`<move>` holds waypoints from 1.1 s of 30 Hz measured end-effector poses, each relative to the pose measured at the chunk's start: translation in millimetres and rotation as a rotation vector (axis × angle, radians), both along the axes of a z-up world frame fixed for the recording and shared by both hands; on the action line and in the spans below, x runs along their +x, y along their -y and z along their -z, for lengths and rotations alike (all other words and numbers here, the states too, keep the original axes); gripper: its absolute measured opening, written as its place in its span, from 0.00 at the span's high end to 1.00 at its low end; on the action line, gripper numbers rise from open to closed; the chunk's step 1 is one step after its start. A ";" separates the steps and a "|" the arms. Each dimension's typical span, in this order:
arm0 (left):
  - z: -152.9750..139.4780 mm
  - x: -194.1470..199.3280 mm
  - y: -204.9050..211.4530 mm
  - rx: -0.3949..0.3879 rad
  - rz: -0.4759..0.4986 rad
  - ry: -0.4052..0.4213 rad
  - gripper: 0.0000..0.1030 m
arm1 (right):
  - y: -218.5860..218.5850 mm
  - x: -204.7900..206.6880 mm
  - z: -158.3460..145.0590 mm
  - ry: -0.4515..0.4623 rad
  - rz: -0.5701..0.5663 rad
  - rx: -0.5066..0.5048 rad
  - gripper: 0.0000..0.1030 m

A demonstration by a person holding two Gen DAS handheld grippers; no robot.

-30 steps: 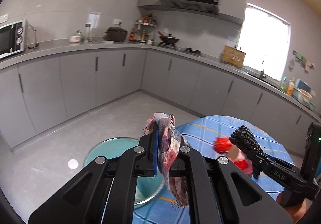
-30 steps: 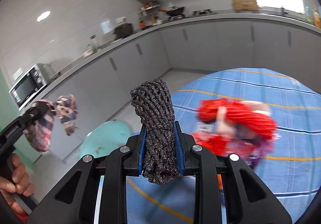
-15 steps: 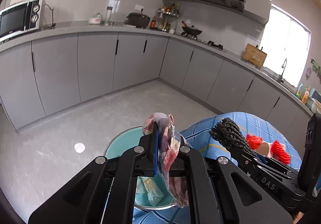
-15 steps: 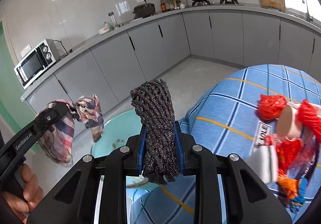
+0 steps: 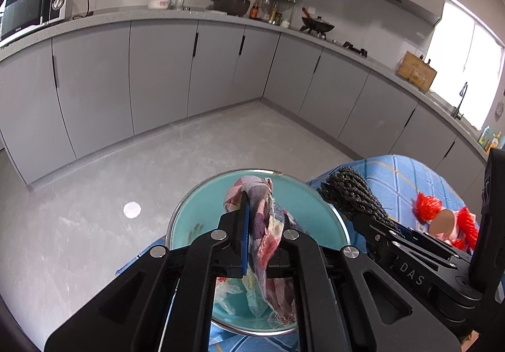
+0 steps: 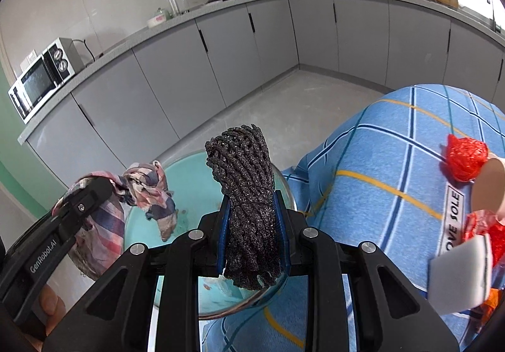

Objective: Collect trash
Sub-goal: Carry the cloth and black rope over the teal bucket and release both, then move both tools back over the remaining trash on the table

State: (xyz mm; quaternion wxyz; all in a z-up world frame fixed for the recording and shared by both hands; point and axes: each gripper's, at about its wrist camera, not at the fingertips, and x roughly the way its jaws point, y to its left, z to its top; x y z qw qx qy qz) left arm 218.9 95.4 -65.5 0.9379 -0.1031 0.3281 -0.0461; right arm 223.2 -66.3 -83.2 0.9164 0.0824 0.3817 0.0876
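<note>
**Two wrist fisheyes angled down over one bin**

Each camera sits just behind its own jaws, looking forward and downward. Both share the teal bin close at 6 o'clock, the blue tablecloth toward 3 o'clock, and the microwave near 10 o'clock.

plaid rag, black netting, teal bin

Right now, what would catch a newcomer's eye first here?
The left hand-held gripper clamps a plaid rag over a teal bin on the floor. Beside it, the right hand-held gripper grips a black mesh bundle. Red netting lies on the blue checked tablecloth to the right.
</note>
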 end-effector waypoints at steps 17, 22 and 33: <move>39.3 16.0 -5.7 0.025 -0.018 -0.106 0.95 | -22.3 28.3 29.5 -0.065 -0.032 -0.036 0.74; 47.5 17.4 -4.8 0.037 -0.018 -0.133 0.94 | -24.5 30.2 34.5 -0.078 -0.043 -0.041 0.73; 52.0 15.3 -9.9 0.091 -0.044 -0.161 0.94 | -27.6 25.2 29.9 -0.064 -0.055 -0.040 0.48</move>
